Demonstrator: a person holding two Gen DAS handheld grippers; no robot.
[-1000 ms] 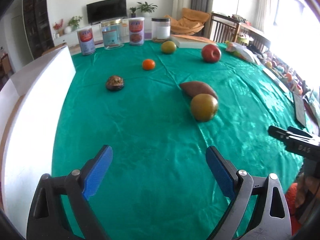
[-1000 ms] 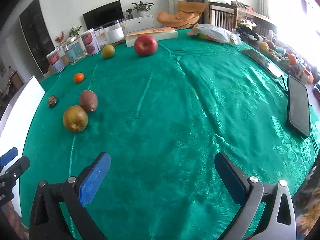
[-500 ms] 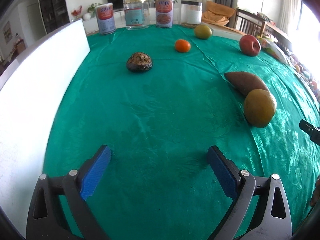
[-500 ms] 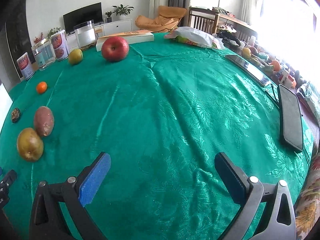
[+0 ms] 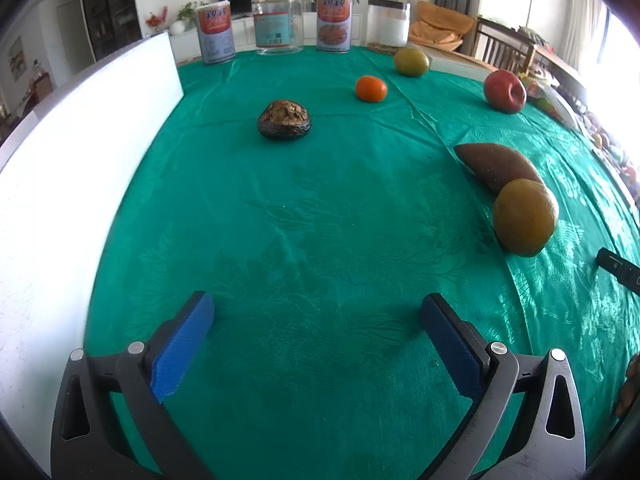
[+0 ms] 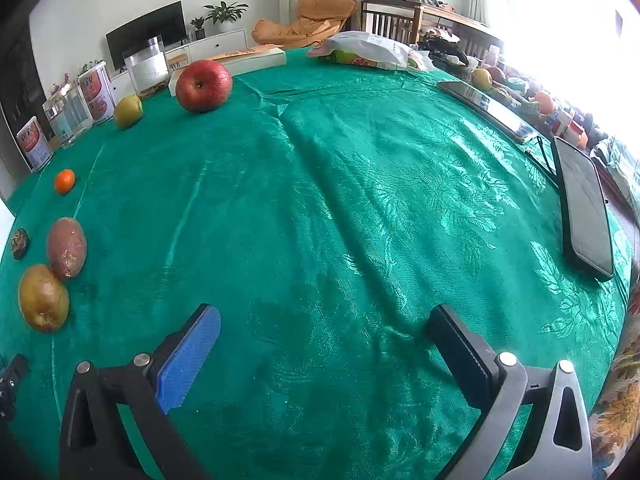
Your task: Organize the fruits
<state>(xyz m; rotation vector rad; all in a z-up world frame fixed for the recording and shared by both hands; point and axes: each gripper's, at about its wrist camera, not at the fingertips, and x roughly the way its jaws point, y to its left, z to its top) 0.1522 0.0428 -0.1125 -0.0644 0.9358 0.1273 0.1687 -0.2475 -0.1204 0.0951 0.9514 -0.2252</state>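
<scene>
Fruits lie scattered on a green tablecloth [image 5: 320, 220]. In the left wrist view a brown pear [image 5: 524, 222] rests against a sweet potato [image 5: 496, 166] at the right, a dark mushroom-like piece [image 5: 284, 119] sits mid-table, and a small orange [image 5: 371, 89], a green-yellow fruit [image 5: 411, 62] and a red apple [image 5: 505, 91] lie farther back. My left gripper [image 5: 316, 316] stands open over bare cloth, nothing between its blue pads. In the right wrist view my right gripper [image 6: 326, 330] is open too, with the pear [image 6: 43, 298] and sweet potato [image 6: 66, 247] to its left and the apple [image 6: 204, 85] far back.
A white board [image 5: 72, 184] runs along the table's left side. Two tins and two clear jars [image 5: 276, 24] line the far edge. A dark tablet [image 6: 584, 208], a flat box [image 6: 488, 110] and a bag [image 6: 372, 54] sit along the right side.
Both grippers sank toward the cloth and tipped down, so the fruits look nearer. The left one swung left; the pear slid toward the right edge. Left jaws spread slightly wider.
</scene>
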